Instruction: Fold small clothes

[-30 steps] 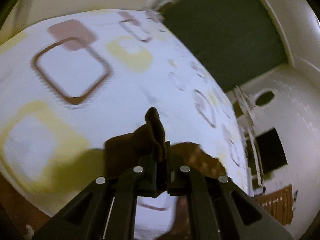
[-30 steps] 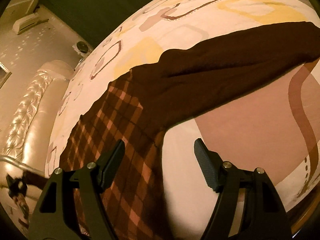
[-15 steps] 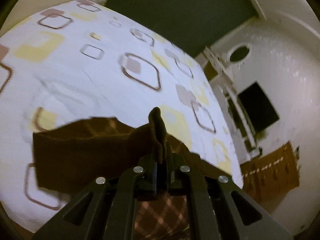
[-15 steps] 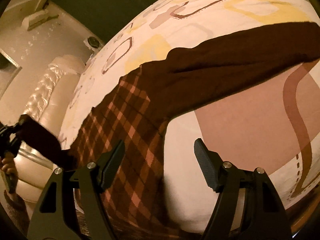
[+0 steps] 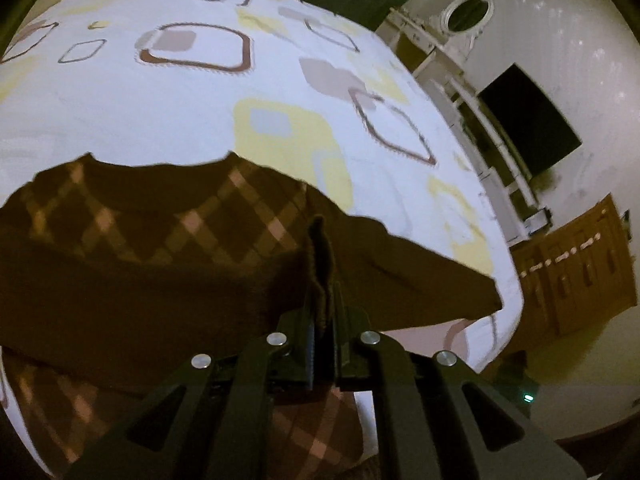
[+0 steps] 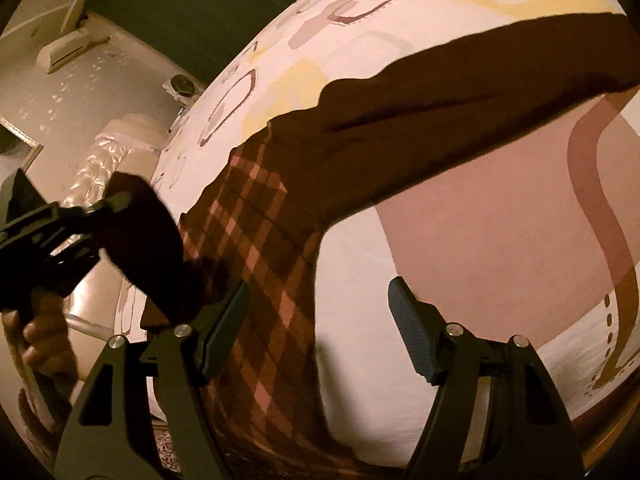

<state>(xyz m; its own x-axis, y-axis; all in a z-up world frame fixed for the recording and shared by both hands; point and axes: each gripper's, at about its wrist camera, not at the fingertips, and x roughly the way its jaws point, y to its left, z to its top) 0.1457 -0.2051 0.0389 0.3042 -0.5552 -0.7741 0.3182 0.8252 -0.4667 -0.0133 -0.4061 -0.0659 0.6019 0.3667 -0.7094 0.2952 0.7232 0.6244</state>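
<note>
A small brown sweater with a pink argyle front (image 5: 160, 224) lies on a patterned bed sheet (image 5: 200, 112). My left gripper (image 5: 322, 312) is shut on the cuff of its left sleeve (image 5: 320, 248) and holds that sleeve across the sweater's body. In the right wrist view the left gripper (image 6: 116, 204) shows at the left with the dark sleeve (image 6: 152, 240) in it. My right gripper (image 6: 316, 320) is open and empty, low over the argyle front (image 6: 256, 248). The other sleeve (image 6: 460, 96) lies stretched out to the right.
The bed's far right edge (image 5: 500, 280) drops toward a white cabinet with a dark screen (image 5: 528, 120) and a wooden dresser (image 5: 576, 264). A padded cream headboard (image 6: 100, 160) stands to the left of the bed.
My left gripper has carried the sleeve over the sweater, and the neckline and argyle front have come into its view. It now shows at the left of the right wrist view. My right gripper has barely moved.
</note>
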